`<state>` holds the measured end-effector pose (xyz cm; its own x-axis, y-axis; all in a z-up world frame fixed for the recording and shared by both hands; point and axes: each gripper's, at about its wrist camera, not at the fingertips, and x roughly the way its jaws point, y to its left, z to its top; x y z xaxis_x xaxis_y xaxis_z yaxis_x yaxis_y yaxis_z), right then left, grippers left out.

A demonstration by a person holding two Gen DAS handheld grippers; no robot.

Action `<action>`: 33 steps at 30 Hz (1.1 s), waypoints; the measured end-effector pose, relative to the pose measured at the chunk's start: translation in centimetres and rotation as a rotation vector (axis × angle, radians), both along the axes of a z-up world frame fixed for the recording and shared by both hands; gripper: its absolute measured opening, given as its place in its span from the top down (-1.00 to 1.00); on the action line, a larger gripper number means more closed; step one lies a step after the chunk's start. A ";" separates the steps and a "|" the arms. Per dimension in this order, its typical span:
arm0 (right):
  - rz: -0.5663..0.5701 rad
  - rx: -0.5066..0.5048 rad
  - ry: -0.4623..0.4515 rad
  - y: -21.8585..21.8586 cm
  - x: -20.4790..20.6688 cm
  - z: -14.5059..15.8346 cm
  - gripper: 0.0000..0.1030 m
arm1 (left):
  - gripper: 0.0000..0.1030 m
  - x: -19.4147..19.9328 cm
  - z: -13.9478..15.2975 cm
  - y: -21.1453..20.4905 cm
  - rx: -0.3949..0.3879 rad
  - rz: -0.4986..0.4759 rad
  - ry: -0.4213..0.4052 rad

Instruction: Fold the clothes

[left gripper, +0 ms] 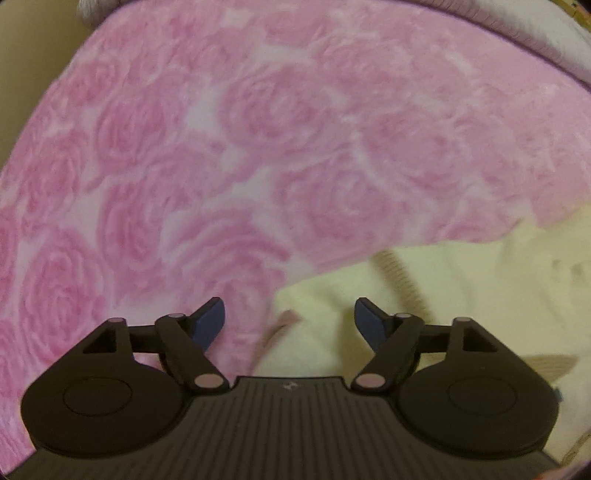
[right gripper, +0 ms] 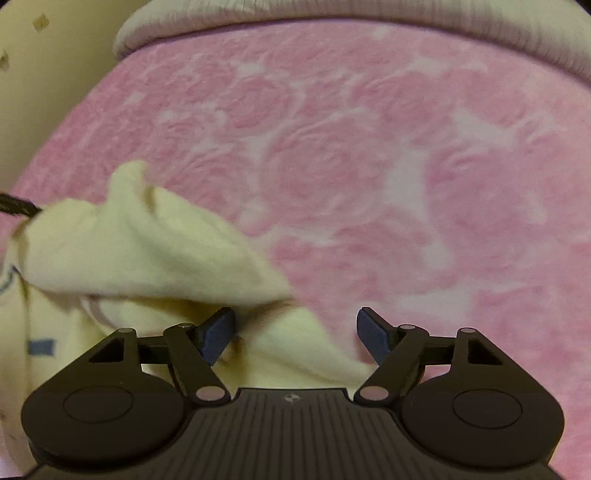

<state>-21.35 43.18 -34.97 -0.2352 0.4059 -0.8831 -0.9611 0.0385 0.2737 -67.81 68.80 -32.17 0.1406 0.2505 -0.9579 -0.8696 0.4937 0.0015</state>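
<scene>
A pale yellow fleece garment [left gripper: 461, 295] lies on a plush pink blanket with a raised rose pattern [left gripper: 240, 140], filling the lower right of the left wrist view and the lower left of the right wrist view [right gripper: 140, 251]. In the right wrist view the garment is bunched, with one fold raised to a peak at the middle left of the frame and a small blue patch [right gripper: 41, 347] showing on the cloth at the far left edge.

The left hand-held gripper [left gripper: 289, 321] stands wide apart with nothing between its blue-padded fingers [left gripper: 212, 321], over the edge where garment meets blanket. The right hand-held gripper [right gripper: 296, 334] is likewise spread wide and holds nothing; its left finger [right gripper: 219, 334] sits over the yellow cloth, its right finger over the blanket.

A grey ribbed cushion edge [right gripper: 332, 14] runs along the top of the frame.
</scene>
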 end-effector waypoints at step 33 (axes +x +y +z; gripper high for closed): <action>-0.706 -0.058 0.117 -11.1 5.8 6.6 -0.42 | 0.20 4.8 5.8 -4.4 -0.096 -0.037 -0.348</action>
